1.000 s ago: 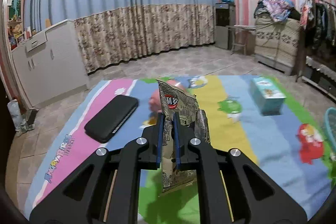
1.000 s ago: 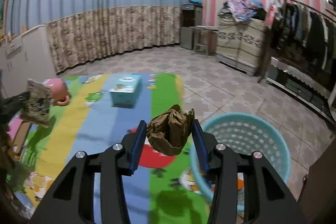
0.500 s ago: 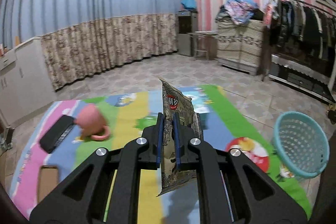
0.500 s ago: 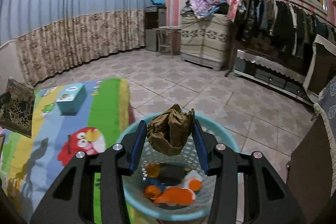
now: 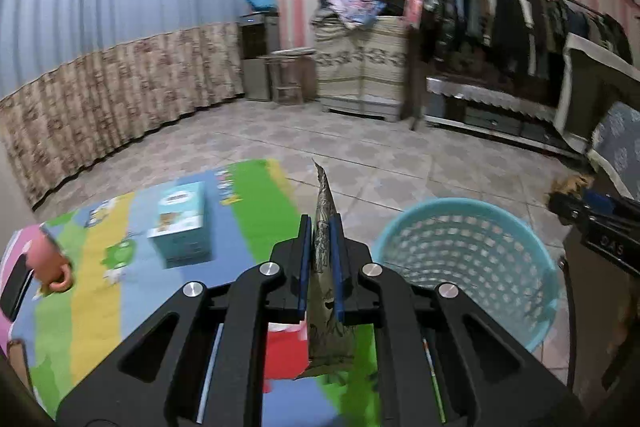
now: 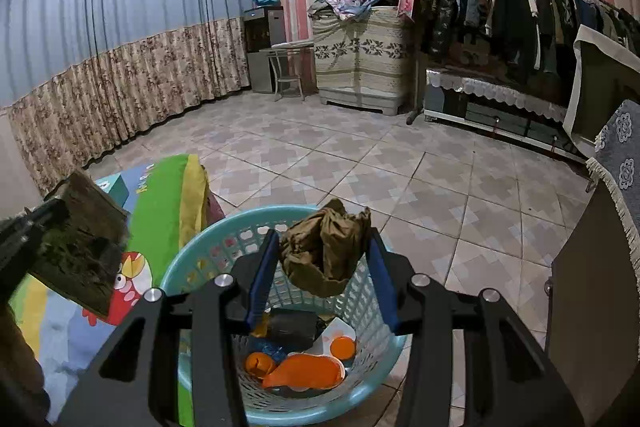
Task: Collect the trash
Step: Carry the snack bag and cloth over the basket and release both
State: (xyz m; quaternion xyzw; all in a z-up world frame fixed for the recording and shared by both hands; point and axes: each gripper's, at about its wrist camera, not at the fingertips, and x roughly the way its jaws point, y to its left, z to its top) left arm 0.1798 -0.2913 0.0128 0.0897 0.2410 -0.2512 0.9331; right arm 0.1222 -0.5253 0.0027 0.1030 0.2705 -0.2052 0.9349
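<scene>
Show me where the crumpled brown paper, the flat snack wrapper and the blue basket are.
crumpled brown paper (image 6: 326, 253): right wrist view, middle of the wad.
flat snack wrapper (image 5: 323, 227): left wrist view, upper part above the tool's pads.
blue basket (image 5: 460, 205): left wrist view, far rim.

Basket (image 6: 192, 267) stands on the floor just right of the mat (image 6: 160, 203); box (image 5: 180, 223) on the mat

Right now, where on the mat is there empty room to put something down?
The blue stripe in front of the tissue box is bare, and so is the green stripe between that box and the basket. The left edge is crowded: a pink toy and a black case.
</scene>
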